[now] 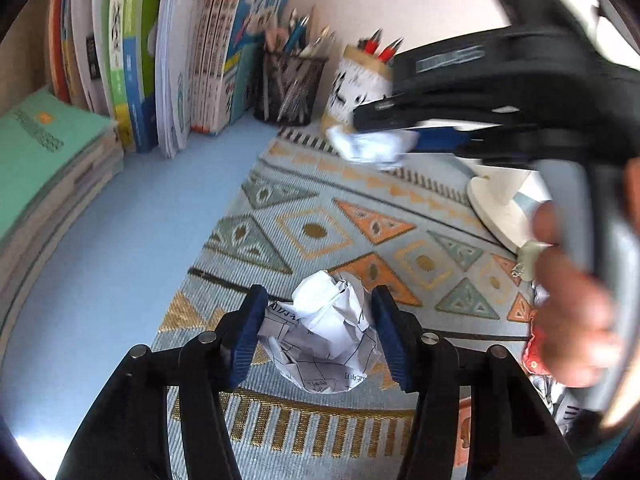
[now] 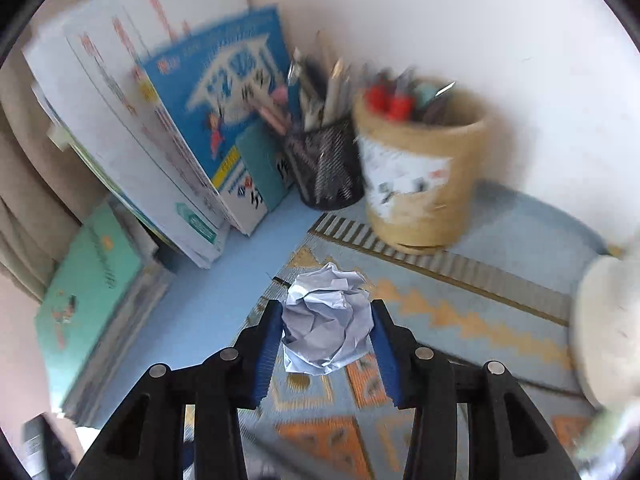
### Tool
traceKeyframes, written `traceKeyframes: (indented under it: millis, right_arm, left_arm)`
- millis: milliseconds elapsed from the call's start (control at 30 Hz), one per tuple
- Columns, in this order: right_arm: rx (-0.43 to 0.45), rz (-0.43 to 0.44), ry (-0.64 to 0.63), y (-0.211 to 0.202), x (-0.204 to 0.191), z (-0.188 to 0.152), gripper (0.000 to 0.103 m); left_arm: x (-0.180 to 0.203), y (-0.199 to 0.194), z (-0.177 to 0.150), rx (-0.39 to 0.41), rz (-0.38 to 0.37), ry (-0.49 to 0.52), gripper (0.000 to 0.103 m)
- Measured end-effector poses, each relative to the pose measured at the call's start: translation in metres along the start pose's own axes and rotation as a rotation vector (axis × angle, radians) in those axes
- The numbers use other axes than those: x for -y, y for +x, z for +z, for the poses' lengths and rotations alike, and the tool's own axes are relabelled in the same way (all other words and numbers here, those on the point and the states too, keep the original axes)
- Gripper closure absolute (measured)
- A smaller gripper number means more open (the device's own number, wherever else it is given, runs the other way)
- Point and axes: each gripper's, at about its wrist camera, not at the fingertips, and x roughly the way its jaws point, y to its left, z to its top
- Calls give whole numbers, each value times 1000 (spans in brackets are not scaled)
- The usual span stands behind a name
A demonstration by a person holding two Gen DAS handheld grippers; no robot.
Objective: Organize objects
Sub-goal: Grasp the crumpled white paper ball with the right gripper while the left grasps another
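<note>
My left gripper (image 1: 320, 328) is shut on a crumpled printed paper ball (image 1: 324, 336), held over the patterned mat (image 1: 320, 232). My right gripper (image 2: 326, 332) is shut on a second crumpled white paper ball (image 2: 326, 320), lifted above the mat (image 2: 460, 312). In the left wrist view the right gripper (image 1: 376, 128) reaches in from the upper right, blurred, with its paper ball (image 1: 372, 146) in front of the beige pen cup (image 1: 348, 88).
Upright books (image 1: 168, 52) and a flat stack of green books (image 1: 44, 160) line the left. A black mesh pen holder (image 2: 326, 168) and the beige pen cup (image 2: 420, 176) stand against the wall. A white round base (image 1: 500, 204) sits at the right.
</note>
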Motion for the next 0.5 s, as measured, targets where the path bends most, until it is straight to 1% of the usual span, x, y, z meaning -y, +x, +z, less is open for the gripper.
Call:
traceKeyframes:
  millis: [67,100,133,167,200,267,367,500]
  right_arm:
    - [14,9,23,-28,4,-4,60]
    - [28,16,37,-53,8,-8,60]
    - [41,25,50,-73,13,-14,60]
    - [53,41,67,-98,22,-22,60]
    - [61,56,76,-117,21,-27,60]
    - [97,65,100,-157,34,-46,60]
    - [159,36,128,-216,58,-86,60]
    - [193,17,199,-287,92,-143,60]
  left_arm:
    - [11,-9,-1,39,17,45,52]
    - [19,-9,3,47,21,65,52]
    - [25,-16,2,55,16,78,52]
    - [32,-27,0,68,0,89,52]
    - [42,-42,-5,90,-28,101,52]
    - [61,-69,-11,124,-76,121,52]
    - [93,-98,-13,160,-124,154,52]
    - [144,-129,-20,181,-212,202,52]
